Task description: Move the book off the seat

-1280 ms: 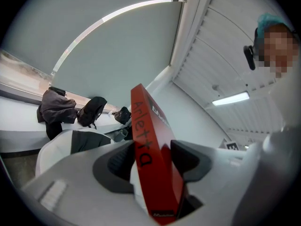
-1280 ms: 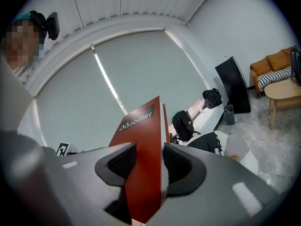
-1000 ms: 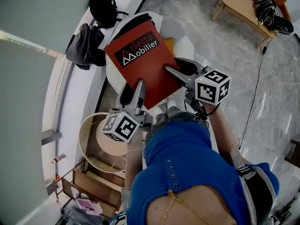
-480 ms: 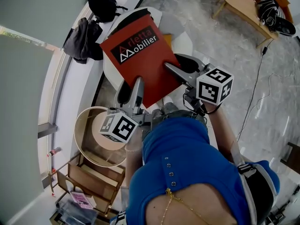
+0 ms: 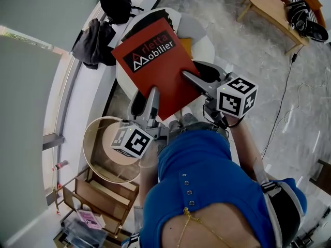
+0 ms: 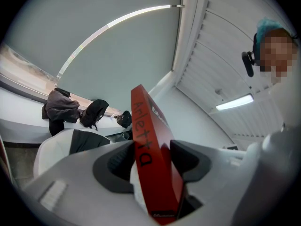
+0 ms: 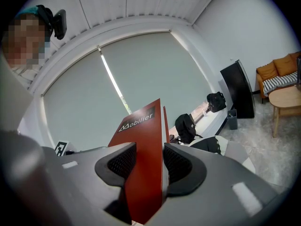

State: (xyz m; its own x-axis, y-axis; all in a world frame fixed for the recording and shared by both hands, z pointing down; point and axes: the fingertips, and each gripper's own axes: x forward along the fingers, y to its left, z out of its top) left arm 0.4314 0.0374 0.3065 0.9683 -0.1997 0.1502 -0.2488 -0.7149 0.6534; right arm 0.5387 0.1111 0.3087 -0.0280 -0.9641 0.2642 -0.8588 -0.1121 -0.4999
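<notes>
The red book (image 5: 155,66) is up in the air between the two claws, held over the white seat (image 5: 199,35) in the upper middle of the head view. Its cover with the white lettering faces up towards the person. The left claw (image 5: 147,98) is clamped on the book's near edge at the lower left. In the left gripper view, the book (image 6: 150,145) stands on edge between the dark pads of the left claw (image 6: 151,161), both pads against it. The right claw (image 5: 194,72) grips the book's right-hand edge. In the right gripper view, the right claw (image 7: 149,161) presses one pad flat on each cover of the book (image 7: 141,149), whose far end rises against the grey blind.

At the upper left, a black backpack (image 5: 115,4) and a dark garment (image 5: 93,40) lie on the window ledge (image 5: 85,92). A round wooden bin (image 5: 101,156) stands on the floor at the lower left.
</notes>
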